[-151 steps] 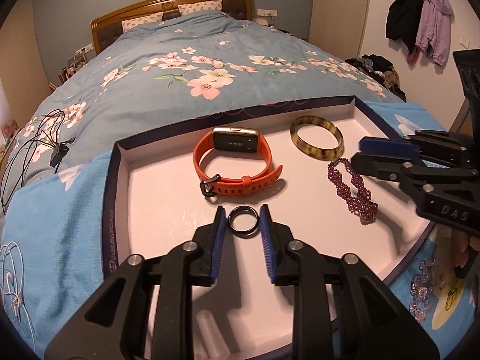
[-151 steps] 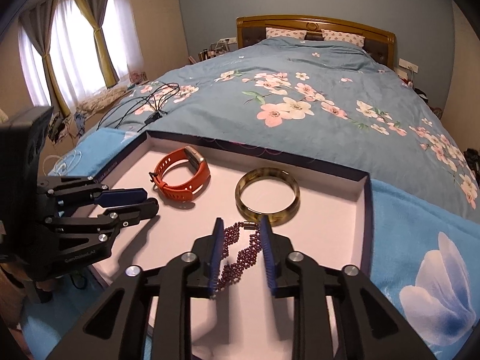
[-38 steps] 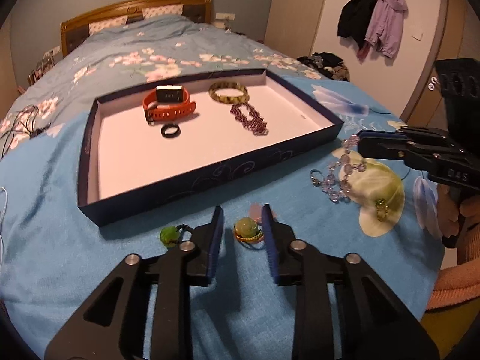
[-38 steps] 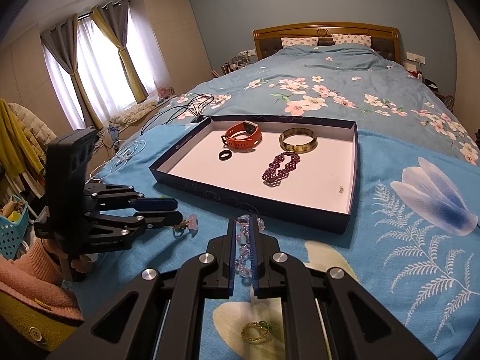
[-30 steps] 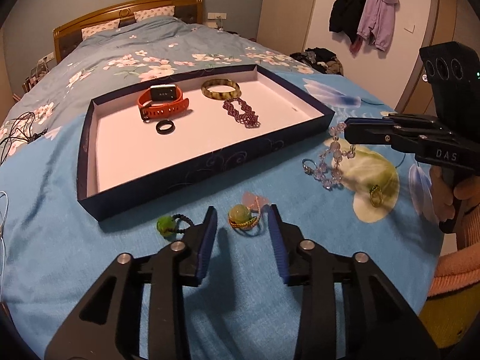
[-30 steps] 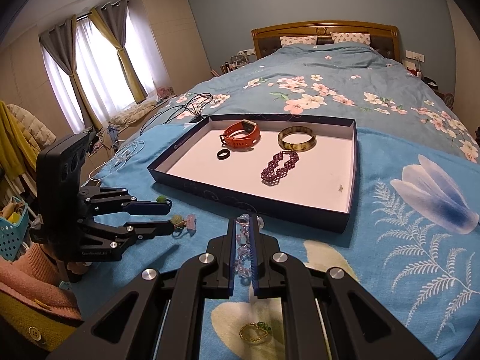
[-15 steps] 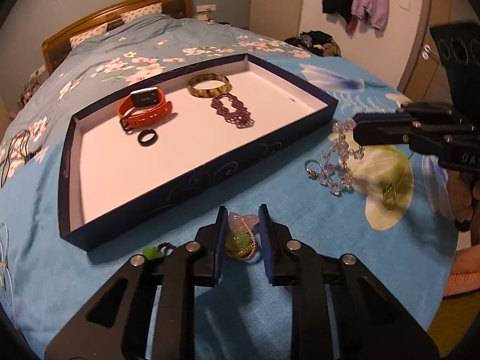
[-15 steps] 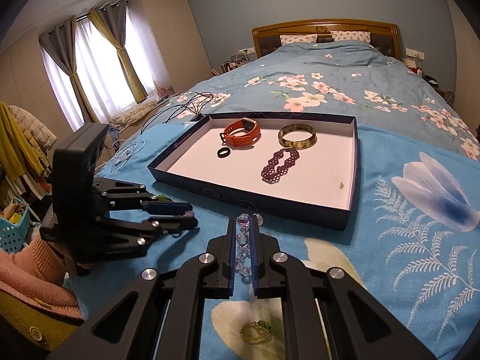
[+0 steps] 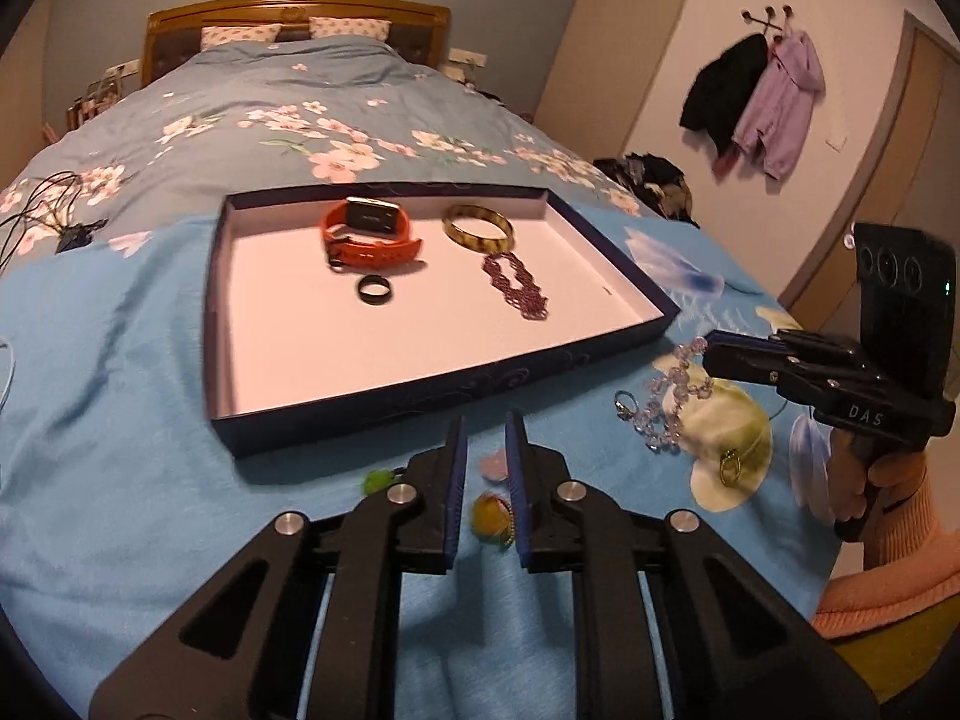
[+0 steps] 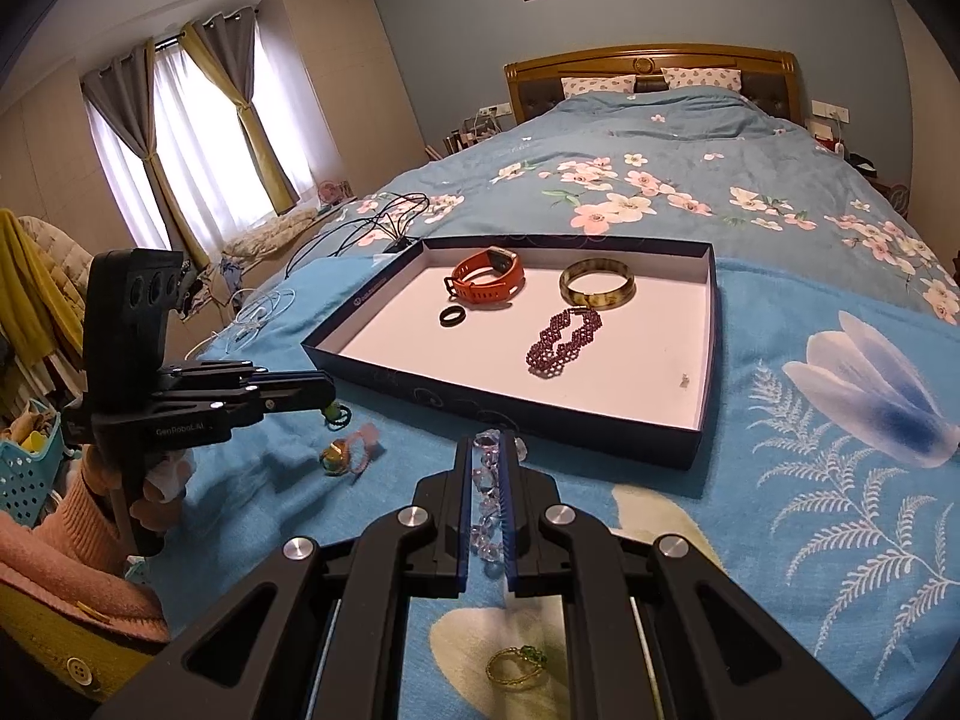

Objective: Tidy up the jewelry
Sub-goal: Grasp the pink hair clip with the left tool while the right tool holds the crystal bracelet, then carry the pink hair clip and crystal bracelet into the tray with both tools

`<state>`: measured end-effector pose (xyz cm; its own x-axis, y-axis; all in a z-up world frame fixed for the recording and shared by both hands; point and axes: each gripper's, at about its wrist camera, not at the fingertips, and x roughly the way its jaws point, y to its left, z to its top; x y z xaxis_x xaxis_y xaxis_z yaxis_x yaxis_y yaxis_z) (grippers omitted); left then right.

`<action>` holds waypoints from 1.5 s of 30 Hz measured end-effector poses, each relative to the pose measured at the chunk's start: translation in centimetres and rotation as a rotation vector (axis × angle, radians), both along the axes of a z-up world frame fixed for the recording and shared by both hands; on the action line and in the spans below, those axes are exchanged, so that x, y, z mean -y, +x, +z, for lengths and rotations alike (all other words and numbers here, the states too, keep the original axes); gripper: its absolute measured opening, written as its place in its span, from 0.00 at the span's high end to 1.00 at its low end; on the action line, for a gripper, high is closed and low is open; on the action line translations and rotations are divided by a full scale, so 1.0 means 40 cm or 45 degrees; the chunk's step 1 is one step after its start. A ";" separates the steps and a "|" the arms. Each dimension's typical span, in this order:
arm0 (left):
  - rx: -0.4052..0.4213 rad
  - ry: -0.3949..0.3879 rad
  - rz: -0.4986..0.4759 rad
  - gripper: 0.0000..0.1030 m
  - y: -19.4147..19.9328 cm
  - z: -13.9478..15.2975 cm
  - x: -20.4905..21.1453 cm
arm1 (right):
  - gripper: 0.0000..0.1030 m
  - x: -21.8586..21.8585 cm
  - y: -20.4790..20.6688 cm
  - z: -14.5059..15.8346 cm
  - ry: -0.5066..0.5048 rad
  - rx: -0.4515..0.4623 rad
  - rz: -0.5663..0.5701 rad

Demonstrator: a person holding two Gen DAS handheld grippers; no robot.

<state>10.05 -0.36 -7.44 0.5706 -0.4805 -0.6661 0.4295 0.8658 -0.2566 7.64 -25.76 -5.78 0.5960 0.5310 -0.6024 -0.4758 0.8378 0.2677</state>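
Observation:
A dark blue tray [image 9: 420,387] [image 10: 516,414] on the blue bedspread holds an orange watch [image 9: 369,234] [image 10: 489,282], an amber bangle [image 9: 478,228] [image 10: 597,291], a black ring [image 9: 375,289] [image 10: 452,317] and a purple beaded bracelet [image 9: 516,285] [image 10: 564,342]. My right gripper [image 10: 487,441] [image 9: 708,351] is shut on a clear crystal bracelet [image 10: 487,504] [image 9: 666,402]. My left gripper [image 9: 485,438] [image 10: 327,390] is a little open above a green-stone ring [image 9: 489,513] [image 10: 336,456], which lies on the bedspread between the fingers, not gripped.
A pink item [image 9: 495,465] [image 10: 366,441] and a green bead ornament [image 9: 378,480] [image 10: 336,414] lie near the left gripper. A gold ring [image 10: 516,669] [image 9: 729,468] lies on the cream flower print. Cables [image 10: 384,216] lie behind the tray.
My left gripper has lifted and pulled back; the green-stone ring that sat between its fingers now lies lower between them on the bedspread. My right gripper still holds the crystal bracelet.

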 end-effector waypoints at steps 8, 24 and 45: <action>0.010 0.025 -0.063 0.77 -0.025 -0.009 0.020 | 0.93 -0.001 -0.004 0.012 0.002 0.012 0.004; -0.065 0.219 -0.079 0.72 0.013 -0.078 0.116 | 0.93 -0.006 -0.002 0.022 0.010 0.025 -0.003; 0.013 0.142 -0.043 0.97 -0.004 -0.023 0.096 | 0.93 -0.010 -0.004 0.068 0.025 0.092 -0.001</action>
<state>9.88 -4.18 -8.37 0.5623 -0.4228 -0.7107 0.4610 0.8737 -0.1550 7.47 -25.36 -3.05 0.6381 0.5417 -0.5472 -0.4936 0.8332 0.2494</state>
